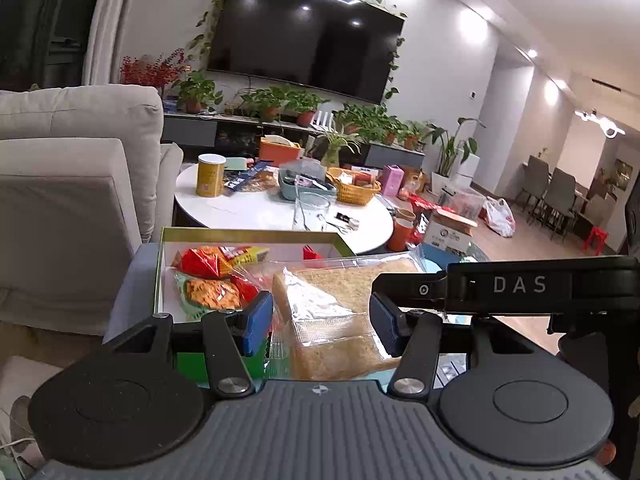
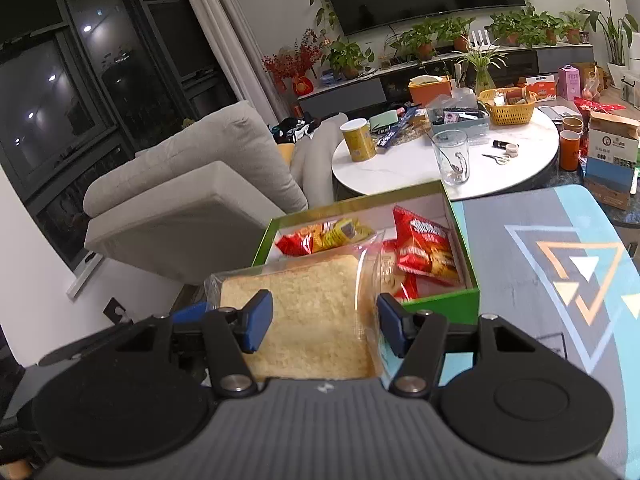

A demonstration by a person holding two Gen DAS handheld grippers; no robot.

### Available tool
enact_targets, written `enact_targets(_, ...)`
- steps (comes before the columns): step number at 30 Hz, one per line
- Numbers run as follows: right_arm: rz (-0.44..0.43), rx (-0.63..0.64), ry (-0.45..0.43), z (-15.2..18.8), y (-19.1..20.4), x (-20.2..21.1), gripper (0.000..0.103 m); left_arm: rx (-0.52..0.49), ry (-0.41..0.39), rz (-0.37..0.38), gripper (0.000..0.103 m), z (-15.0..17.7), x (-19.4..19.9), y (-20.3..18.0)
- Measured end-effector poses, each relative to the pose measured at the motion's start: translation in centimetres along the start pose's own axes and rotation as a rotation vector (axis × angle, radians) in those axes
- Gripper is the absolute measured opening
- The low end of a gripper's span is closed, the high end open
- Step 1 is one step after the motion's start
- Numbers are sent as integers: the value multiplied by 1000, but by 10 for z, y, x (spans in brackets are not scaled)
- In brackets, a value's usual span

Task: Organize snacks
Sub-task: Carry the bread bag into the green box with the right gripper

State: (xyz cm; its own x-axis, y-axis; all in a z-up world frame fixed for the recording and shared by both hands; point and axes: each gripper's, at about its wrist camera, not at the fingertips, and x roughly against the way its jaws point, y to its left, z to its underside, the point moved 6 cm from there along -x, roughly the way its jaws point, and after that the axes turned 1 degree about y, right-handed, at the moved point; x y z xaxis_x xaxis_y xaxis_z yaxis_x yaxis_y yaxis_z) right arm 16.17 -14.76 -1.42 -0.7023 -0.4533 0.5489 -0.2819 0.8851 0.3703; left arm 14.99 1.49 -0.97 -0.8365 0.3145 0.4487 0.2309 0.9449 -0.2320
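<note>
Two grippers — left gripper (image 1: 322, 320), right gripper (image 2: 326, 322) — each clamp one wrapped bread pack (image 2: 304, 320) above one green box (image 2: 440, 304) of snacks.

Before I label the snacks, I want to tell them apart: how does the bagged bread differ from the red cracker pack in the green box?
The bread is pale tan in a clear wrapper; the red cracker pack is printed and opaque. The bread is held between both grippers, over the green box's near edge; the cracker pack lies inside the box. The bread looks the bigger. Both are sealed snacks.
</note>
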Motion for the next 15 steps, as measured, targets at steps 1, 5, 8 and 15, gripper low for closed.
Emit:
enact_targets(1, -1, 0, -4, -3, 0, -3, 41, -2, -2, -4, 50, -1, -2, 1)
enact_targets(5, -44, -29, -23, -14, -2, -12, 41, 13, 28, -22, 52, -9, -24, 7)
enact_targets(8, -23, -18, -38, -20, -3, -25, 41, 7, 33, -32, 52, -14, -38, 10)
enact_targets(15, -41, -68, -35, -37, -16, -52, 41, -28, 47, -63, 52, -30, -71, 19)
